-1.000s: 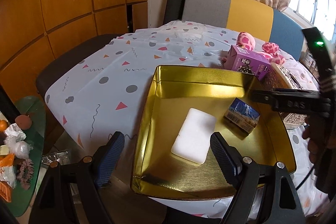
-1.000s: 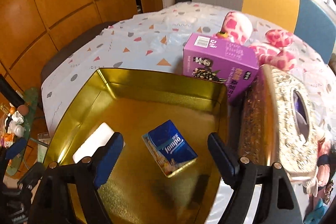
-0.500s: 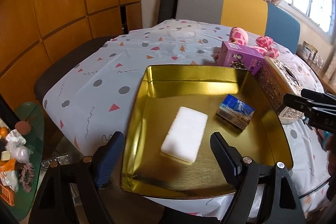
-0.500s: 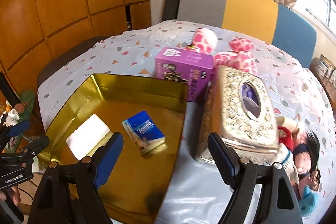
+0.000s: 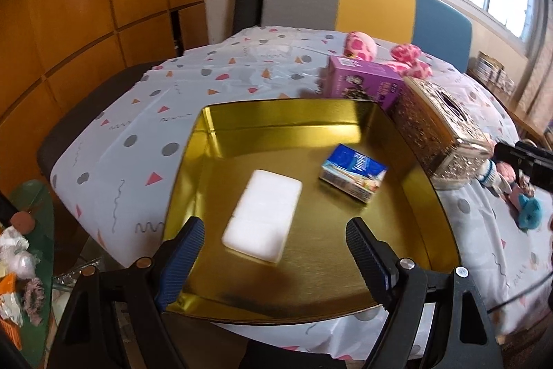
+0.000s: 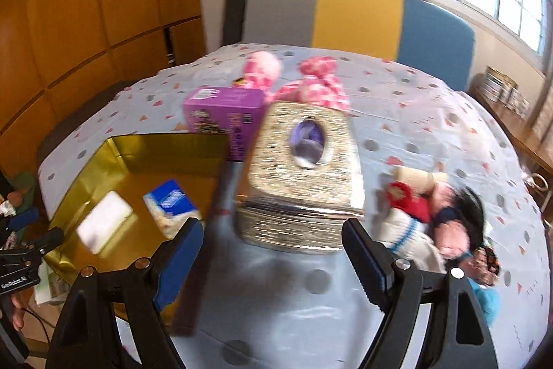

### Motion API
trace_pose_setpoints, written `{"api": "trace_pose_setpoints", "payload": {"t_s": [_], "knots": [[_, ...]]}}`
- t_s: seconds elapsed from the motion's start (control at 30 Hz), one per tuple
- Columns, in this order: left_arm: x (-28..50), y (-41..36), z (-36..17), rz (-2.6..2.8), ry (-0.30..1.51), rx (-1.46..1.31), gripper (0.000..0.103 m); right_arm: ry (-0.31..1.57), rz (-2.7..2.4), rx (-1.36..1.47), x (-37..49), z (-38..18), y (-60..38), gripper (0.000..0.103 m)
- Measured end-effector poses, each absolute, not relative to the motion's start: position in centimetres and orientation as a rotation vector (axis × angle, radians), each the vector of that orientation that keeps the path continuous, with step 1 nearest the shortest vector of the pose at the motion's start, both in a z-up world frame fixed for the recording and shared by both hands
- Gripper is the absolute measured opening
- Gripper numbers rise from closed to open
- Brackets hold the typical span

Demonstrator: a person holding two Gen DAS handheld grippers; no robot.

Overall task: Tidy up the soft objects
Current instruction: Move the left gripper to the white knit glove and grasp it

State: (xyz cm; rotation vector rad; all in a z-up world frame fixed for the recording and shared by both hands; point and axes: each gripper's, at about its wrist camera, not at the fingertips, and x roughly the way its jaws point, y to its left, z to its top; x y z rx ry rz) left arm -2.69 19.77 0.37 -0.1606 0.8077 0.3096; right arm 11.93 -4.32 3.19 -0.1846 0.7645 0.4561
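Note:
A gold tray (image 5: 428, 182) (image 6: 166, 144) sits at the table's near edge. In it lie a white soft pack (image 5: 264, 215) (image 6: 103, 222) and a blue tissue pack (image 5: 352, 172) (image 6: 169, 199). My left gripper (image 5: 276, 258) is open and empty above the tray's near side. My right gripper (image 6: 273, 251) is open and empty in front of a gold tissue box (image 6: 304, 168) (image 5: 439, 130). A rag doll (image 6: 432, 213) lies to the right of that box. A pink plush toy (image 6: 297, 78) (image 5: 363, 45) lies behind a purple box (image 6: 221, 109) (image 5: 363, 82).
The table wears a white patterned cloth (image 5: 138, 127) (image 6: 414, 113). A grey, yellow and blue chair back (image 5: 345, 2) stands behind it. A green side table (image 5: 27, 230) with small clutter stands low on the left. Wooden cabinets (image 5: 86, 6) fill the left wall.
My right gripper has swung right, from over the tray to in front of the gold tissue box; the doll has come into view. My left gripper has drawn back slightly and shifted right.

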Motion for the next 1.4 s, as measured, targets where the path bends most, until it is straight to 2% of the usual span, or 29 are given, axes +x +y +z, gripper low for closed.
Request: {"api": "trace_pose_setpoints", "payload": {"t_s": [0.5, 0.67, 0.83, 0.97, 1.4], "knots": [[-0.4, 14.7, 0.5, 0.187, 0.833, -0.062, 0.084, 0.743, 0.011, -0.030, 15.8, 3.0, -21.6, 0.084], [0.7, 11.0, 1.3, 0.057, 0.812, 0.014, 0.083, 0.739, -0.179, 0.132, 16.3, 1.7, -28.7, 0.084], [2.5, 6.9, 1.4, -0.081, 0.832, 0.066, 0.075, 0.760, -0.273, 0.413, 15.8, 0.4, -34.5, 0.084], [4.6, 2.7, 1.5, -0.184, 0.845, 0.115, 0.067, 0.777, -0.282, 0.514, 15.2, -0.3, -36.3, 0.084], [12.2, -11.2, 1.4, -0.361, 0.827, 0.378, 0.068, 0.797, -0.212, 0.584, 15.6, -0.7, -36.4, 0.084]]}}
